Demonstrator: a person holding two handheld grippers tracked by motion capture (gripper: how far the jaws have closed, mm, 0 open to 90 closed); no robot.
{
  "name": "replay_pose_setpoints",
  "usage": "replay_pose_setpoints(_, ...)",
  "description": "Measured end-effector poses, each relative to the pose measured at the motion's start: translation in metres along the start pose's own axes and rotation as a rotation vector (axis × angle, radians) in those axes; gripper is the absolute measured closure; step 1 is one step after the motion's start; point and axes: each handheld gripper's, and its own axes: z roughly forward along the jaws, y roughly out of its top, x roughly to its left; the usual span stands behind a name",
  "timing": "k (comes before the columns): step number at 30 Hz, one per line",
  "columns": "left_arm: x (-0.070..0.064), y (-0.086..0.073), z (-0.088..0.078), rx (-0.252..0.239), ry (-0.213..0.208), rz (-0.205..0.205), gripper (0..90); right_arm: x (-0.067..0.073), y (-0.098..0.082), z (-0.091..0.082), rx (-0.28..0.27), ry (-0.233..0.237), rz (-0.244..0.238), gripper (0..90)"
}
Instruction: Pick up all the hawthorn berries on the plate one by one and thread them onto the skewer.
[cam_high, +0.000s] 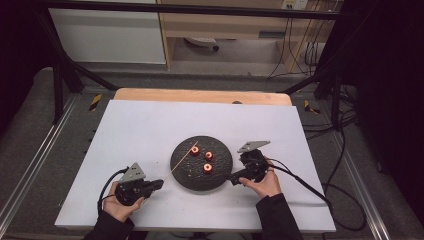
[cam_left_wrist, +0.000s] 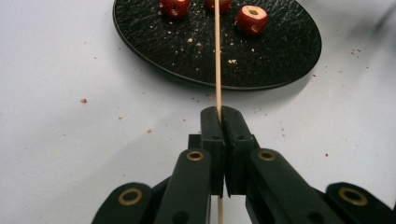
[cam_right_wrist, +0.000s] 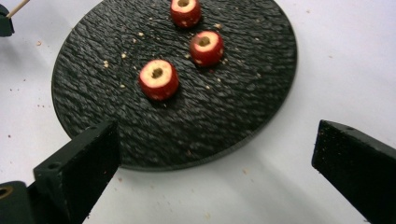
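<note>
Wooden skewer (cam_left_wrist: 217, 56) over plate (cam_left_wrist: 154, 56) rim

In the left gripper view the top edge cuts off the far rim of the black plate (cam_left_wrist: 280, 60), the upper parts of two of the red fruit pieces (cam_left_wrist: 175, 6) and the far end of the wooden skewer (cam_left_wrist: 217, 56), so whether its tip touches a piece cannot be told. In the right gripper view the plate's (cam_right_wrist: 116, 116) far rim is cut off at the top, and only the skewer's butt end (cam_right_wrist: 17, 8) shows at the left corner. In the high view the crumbs are too small to tell.
</note>
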Motion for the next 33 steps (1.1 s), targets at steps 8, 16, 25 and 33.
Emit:
replay_pose_setpoints(8,0.0,-0.001,0.0,0.001,0.001,0.001,88.1,0.012,0.025,0.014,0.052,0.021,-0.017,7.9)
replay_pose_setpoints(16,0.001,-0.001,0.001,-0.001,0.003,-0.002,88.0,0.02,0.045,0.026,0.108,0.033,-0.06,14.5)
replay_pose_setpoints(25,0.002,-0.002,0.001,0.002,0.007,0.003,88.1,0.028,0.06,0.042,0.21,0.07,-0.1,25.0)
replay_pose_setpoints(33,0.002,-0.001,0.001,0.003,0.006,0.004,88.1,0.031,0.069,0.056,0.267,0.105,-0.108,39.5)
